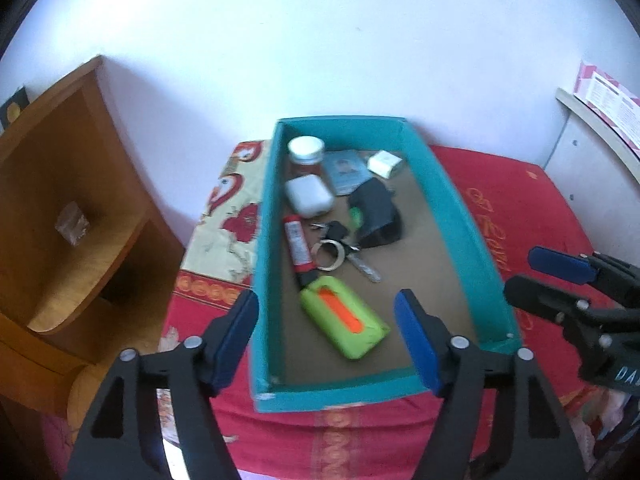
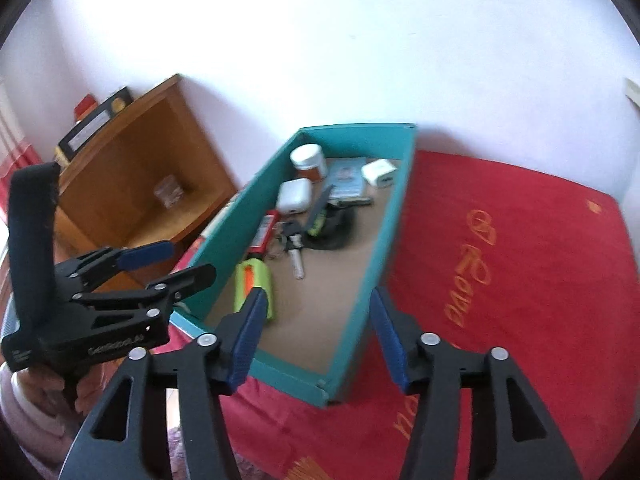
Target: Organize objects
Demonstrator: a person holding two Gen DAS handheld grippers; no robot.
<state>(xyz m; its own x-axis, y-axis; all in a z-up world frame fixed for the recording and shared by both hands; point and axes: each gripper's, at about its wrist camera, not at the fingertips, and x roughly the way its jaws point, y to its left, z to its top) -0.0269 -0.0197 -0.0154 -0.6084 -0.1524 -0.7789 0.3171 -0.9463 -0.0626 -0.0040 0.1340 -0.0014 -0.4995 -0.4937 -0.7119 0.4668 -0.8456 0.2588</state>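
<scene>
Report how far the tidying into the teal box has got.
Done: the lime green case, red tube, keys, white case and jar lie inside the teal box. In hand: nothing; left gripper and right gripper are open, empty. Left: nothing loose visible outside the box.

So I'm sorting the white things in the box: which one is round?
The white-lidded jar in the far left corner of the box. The earbud case and the small carton are boxy.
</scene>
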